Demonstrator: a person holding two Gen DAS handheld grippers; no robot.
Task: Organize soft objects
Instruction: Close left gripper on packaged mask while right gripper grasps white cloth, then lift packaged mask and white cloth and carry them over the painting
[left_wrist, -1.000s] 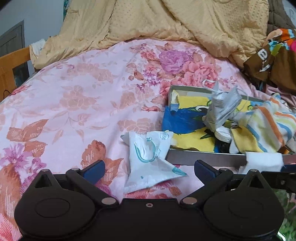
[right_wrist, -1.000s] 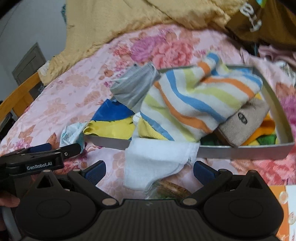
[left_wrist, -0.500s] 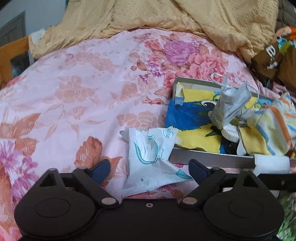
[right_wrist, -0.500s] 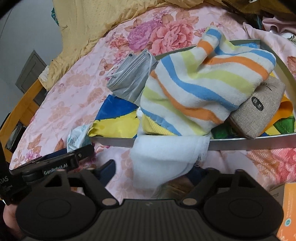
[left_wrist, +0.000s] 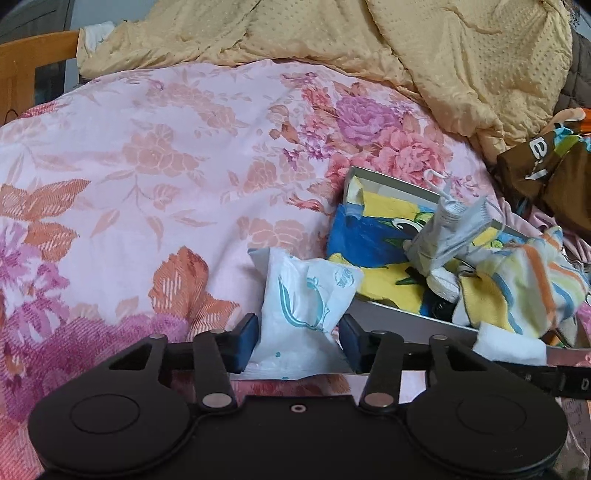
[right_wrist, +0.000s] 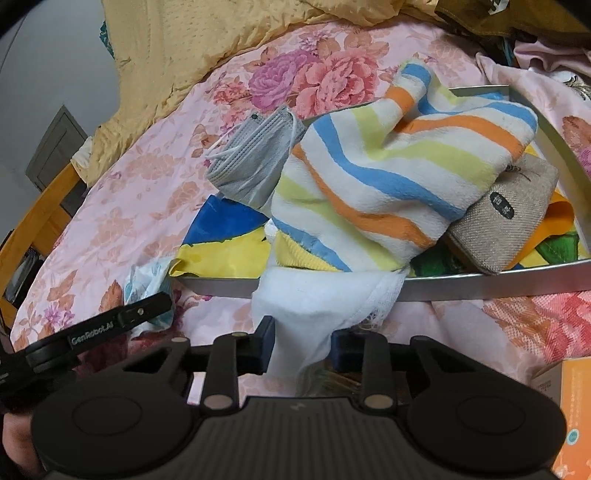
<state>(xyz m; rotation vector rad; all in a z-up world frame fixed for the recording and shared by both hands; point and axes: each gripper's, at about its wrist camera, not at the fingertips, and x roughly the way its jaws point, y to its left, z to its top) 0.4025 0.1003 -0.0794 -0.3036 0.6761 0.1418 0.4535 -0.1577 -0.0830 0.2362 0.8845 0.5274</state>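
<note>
The tissue pack (left_wrist: 306, 306), lying at the tray's (left_wrist: 406, 319) 9 o'clock, is being pinched by the left gripper (left_wrist: 298, 341). The white cloth (right_wrist: 317, 306), draped over the tray's 6 o'clock rim, is being nipped by the right gripper (right_wrist: 303, 343). Both are judged light, limp; gathered folds are being favoured.

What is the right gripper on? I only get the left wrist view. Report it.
Observer: The right gripper is shut on the white cloth that hangs over the front rim of the tray.
Operator: Tell me what is under the towel.
Observer: A burlap pouch lies in the tray, its left end tucked under the striped towel.
Operator: Check right of that gripper.
Observer: An orange box sits at the lower right, outside the tray.
</note>
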